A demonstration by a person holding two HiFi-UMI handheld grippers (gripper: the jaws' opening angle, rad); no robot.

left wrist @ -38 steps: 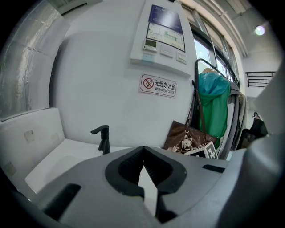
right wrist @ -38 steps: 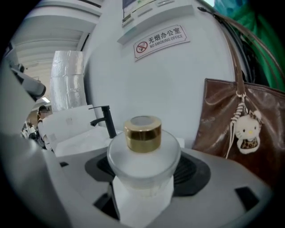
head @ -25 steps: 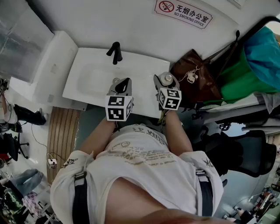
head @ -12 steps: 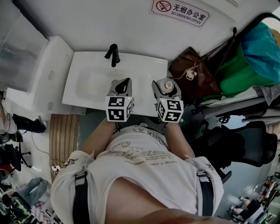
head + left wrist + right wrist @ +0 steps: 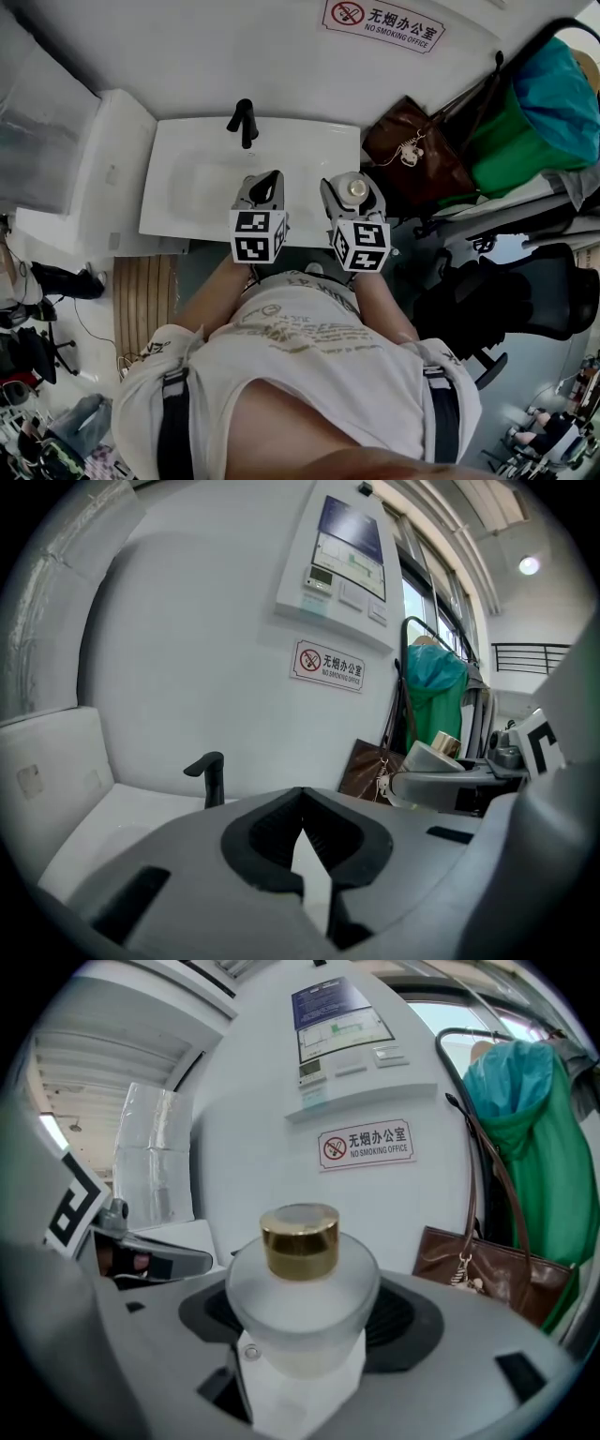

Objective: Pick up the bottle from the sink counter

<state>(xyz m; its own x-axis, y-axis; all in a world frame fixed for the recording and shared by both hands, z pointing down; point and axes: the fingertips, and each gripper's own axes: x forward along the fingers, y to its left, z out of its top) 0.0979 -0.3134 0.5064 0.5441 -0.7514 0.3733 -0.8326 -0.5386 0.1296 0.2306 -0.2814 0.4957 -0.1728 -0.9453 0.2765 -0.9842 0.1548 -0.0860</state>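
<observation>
Over sink counter (image 5: pixel 309 141) right edge, right gripper (image 5: pixel 352 193) pinched bottle (image 5: pixel 302 1293) by frosted body below gold cap (image 5: pixel 300 1239). Probably glass: heavy, slick, fragile. Lift-off unclear. Left gripper (image 5: pixel 300 834) pressed together, empty.

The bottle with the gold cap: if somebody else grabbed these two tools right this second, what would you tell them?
Right gripper: fingers shut on the bottle, gripping its frosted body below the gold cap.
Left gripper: fingers together, empty, held over the sink counter in front of the faucet.
Done: the bottle is grasped, upright, at the counter's right front corner.
Left: lift it clear. The pictures do not show whether it is off the counter yet. A brown bag sits close on the right.
</observation>
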